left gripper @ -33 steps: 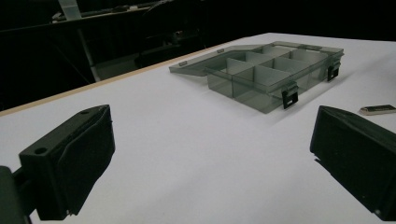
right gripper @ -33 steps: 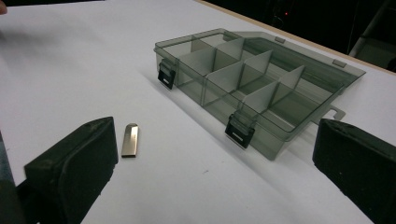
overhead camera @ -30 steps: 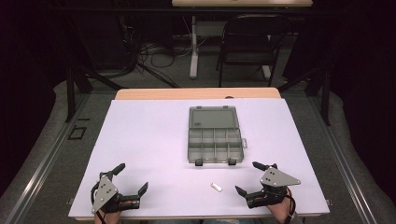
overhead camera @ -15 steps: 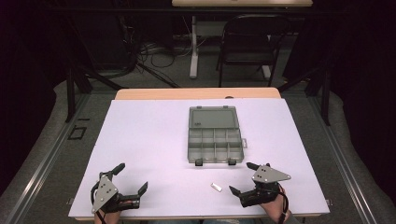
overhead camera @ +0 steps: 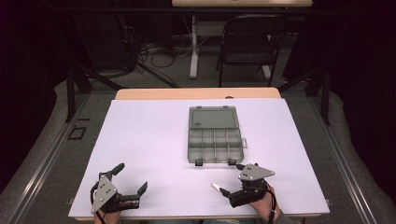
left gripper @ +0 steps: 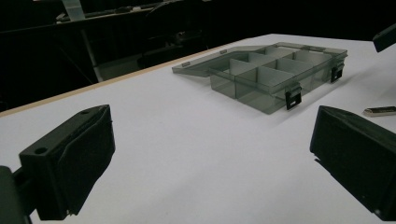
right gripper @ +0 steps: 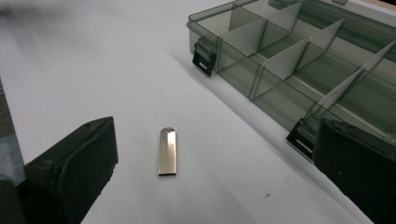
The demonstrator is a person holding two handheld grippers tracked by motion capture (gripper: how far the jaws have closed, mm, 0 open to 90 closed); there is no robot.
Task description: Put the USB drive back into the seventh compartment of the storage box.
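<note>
Silver metal is what I am after: a small flat metal tab (right gripper: 167,151), possibly a USB stick though I cannot be sure, lies bare on the white worktop (overhead camera: 154,140) near its front edge, right of centre. Through the right gripper view it sits between my two black jaws, which stand wide apart on either side without touching it. From the high view, the right gripper (overhead camera: 229,179) rests low over the worktop by the front edge, with the tab (overhead camera: 217,187) just off its nearer jaw tip.

Just beyond the tab, toward the middle of the worktop, stands a smoky grey plastic organiser box (overhead camera: 215,144). Its lid is folded flat back toward the far edge, and its divided compartments look empty as far as I can see. Two black latches hang at its front wall.

My left gripper (overhead camera: 130,178) sits at the front left corner of the worktop, jaws spread wide and holding nothing, well apart from both box and tab. In its own view the box (left gripper: 275,74) lies ahead and the tab (left gripper: 379,111) peeks in at the right.

I judge the work barely begun: the box is open and ready, but the tab is not yet grasped. Closing on it, lifting it and setting it into a compartment all remain.
</note>
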